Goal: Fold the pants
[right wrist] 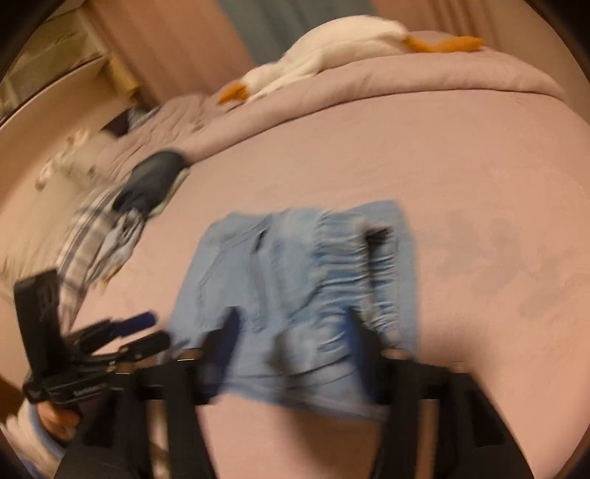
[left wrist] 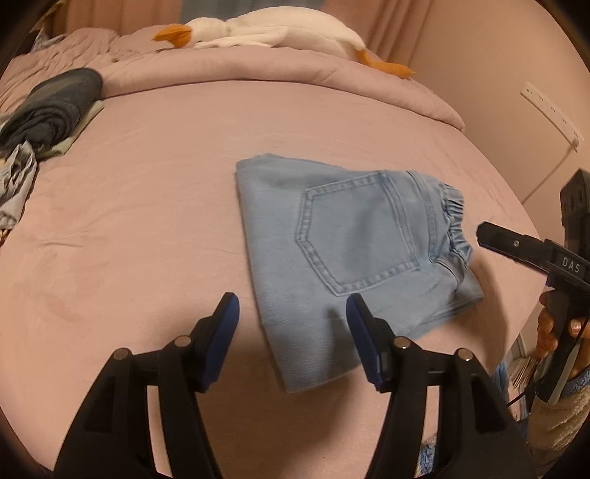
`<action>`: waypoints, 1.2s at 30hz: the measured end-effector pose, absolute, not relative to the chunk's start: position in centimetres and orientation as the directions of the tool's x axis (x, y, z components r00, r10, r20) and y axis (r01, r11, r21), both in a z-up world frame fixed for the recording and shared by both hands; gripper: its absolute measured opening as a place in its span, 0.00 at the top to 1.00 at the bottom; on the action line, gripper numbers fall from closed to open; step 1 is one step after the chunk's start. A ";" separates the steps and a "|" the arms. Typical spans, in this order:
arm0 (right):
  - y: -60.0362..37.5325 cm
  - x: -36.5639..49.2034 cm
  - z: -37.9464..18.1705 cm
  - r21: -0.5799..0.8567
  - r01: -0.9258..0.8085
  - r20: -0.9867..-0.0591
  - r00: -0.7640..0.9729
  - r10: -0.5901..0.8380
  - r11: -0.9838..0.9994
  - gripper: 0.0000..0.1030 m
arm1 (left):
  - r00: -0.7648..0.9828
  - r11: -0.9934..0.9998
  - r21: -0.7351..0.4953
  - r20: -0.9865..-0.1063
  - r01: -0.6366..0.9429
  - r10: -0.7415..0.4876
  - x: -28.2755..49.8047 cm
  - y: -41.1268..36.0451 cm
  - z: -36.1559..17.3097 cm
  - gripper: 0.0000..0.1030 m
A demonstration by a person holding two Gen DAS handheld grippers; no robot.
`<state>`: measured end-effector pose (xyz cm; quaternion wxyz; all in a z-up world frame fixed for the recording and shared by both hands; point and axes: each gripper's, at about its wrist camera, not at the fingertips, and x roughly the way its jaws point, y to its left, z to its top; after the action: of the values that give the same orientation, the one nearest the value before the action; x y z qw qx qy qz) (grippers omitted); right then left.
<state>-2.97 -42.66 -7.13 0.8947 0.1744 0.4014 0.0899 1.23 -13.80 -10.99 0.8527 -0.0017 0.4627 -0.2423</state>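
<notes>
Pants (left wrist: 343, 243): light-blue denim, folded to a compact packet on pink bedsheet (left wrist: 147, 206), just ahead of left gripper (left wrist: 291, 317), nothing between its parted jaws. Right gripper (right wrist: 291, 324) likewise apart, empty, over the elastic waistband. Step: final fold apparently laid, cloth released. Next: smoothing or setting aside. Long axis: left to right ahead of left gripper, waistband toward right gripper.

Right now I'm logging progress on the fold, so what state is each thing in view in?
pants: folded into a compact block, flat on the bed, back pocket up, not gripped.
left hand-held gripper: open, nothing between its pads.
right hand-held gripper: open, above the pants' near edge, blurred.
dark clothes: piled at the bed's far left.
plush goose: lying on the bunched duvet.
bed: sheet bare around the pants.
</notes>
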 end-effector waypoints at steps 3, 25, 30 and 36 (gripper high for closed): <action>-44.2 -3.0 -7.3 0.419 0.029 -0.683 0.669 0.294 0.907 0.33 | 0.447 0.885 -0.248 -0.790 0.393 -0.420 1.4 -13.5 -11.1 0.37; -46.6 -1.5 -10.7 0.484 0.131 -0.767 0.539 0.347 0.865 0.21 | 0.391 0.874 -0.313 -0.801 0.372 -0.454 3.7 -13.7 -12.1 0.29; -47.3 -1.0 -11.4 0.523 0.141 -0.760 0.524 0.385 0.840 0.21 | 0.376 0.871 -0.316 -0.808 0.375 -0.455 4.3 -14.0 -12.5 0.29; -47.4 -0.4 -11.5 0.541 0.136 -0.753 0.518 0.406 0.830 0.21 | 0.358 0.868 -0.322 -0.814 0.379 -0.458 4.8 -14.5 -12.9 0.29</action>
<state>-0.37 -47.40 -11.49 0.8250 0.2799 0.4841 0.0819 4.80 -14.54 -12.91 0.8230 -0.0391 0.5064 -0.2543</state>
